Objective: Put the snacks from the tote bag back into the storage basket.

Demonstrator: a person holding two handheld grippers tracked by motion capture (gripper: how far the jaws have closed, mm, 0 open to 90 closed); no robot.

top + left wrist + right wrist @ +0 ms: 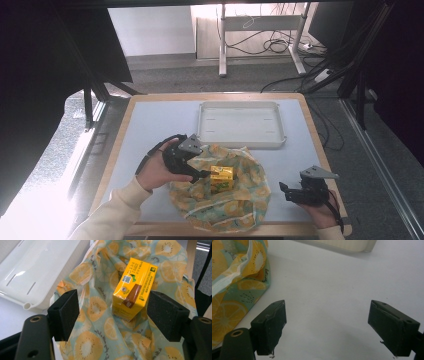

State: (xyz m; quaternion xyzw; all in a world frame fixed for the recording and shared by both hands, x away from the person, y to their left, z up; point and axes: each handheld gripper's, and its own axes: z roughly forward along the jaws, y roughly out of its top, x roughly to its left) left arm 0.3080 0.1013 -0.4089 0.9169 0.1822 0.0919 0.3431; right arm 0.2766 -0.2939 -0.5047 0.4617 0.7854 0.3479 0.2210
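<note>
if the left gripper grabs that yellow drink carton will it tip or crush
The small yellow cardboard drink carton stands upright on the rumpled lemon-print cloth, so a sideways nudge could probably topple it. Its walls look thin; a hard squeeze may dent them. The flat sides should suit the left gripper, whose open jaws flank it.

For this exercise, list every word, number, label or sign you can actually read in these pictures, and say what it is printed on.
No text can be read for certain.
Yellow drink carton: lines of small print along its side, too small and blurred to read.
Same carton: a square code label and a small green logo, not legible.
Fruit-print cloth: pictures of citrus slices, no words.
White tray: no markings.
</note>
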